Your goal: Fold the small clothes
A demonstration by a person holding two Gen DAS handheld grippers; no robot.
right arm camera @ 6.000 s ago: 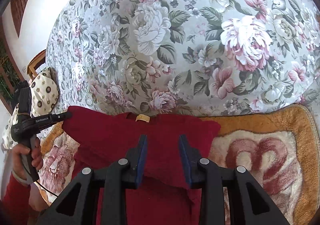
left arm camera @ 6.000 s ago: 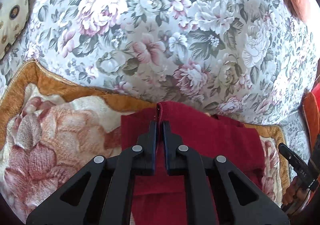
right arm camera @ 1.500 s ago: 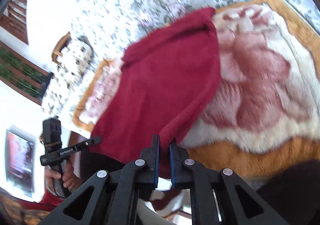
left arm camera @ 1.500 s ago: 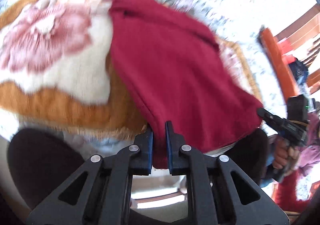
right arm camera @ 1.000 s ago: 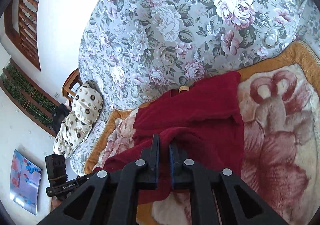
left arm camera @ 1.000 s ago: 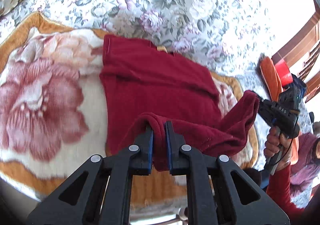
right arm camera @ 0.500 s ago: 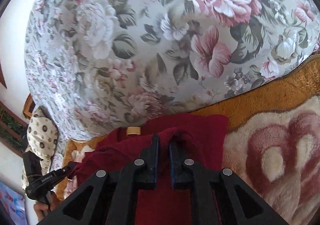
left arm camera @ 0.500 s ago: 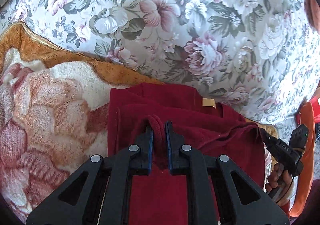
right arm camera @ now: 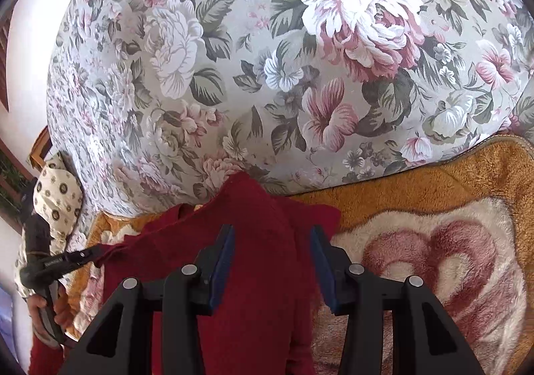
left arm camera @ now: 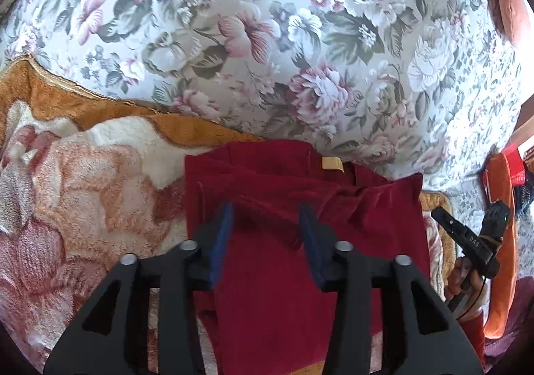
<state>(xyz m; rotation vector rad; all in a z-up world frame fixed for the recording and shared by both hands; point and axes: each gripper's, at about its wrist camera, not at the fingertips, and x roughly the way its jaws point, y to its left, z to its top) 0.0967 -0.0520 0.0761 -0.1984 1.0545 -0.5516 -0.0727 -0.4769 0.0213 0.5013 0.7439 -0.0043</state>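
1. A floral bedsheet (left arm camera: pixel 267 41) in grey, white and pink fills the far part of both views.
2. A plush blanket (left arm camera: pixel 83 181), cream with pink roses and an orange border, lies on the sheet on the near side.
3. The dark red garment (left arm camera: pixel 283 274) lies on that blanket, its lower part folded up over its upper part. A tan neck label (left arm camera: pixel 331 163) shows at its far edge, close to the blanket's border.
4. The left gripper (left arm camera: pixel 268 224) hangs over the garment's left part. Its jaws have just been opening and now stand spread; a ridge of red cloth lies between them, but the blue pads (left arm camera: pixel 223 234) do not press on it.
5. The right gripper (right arm camera: pixel 272 248) is over the garment's right part. Its jaws have likewise just been opening and stand apart, with a raised hump of cloth between them, unpinched.
6. A spotted cream pillow (right arm camera: pixel 55 194) sits at the far left of the right wrist view.
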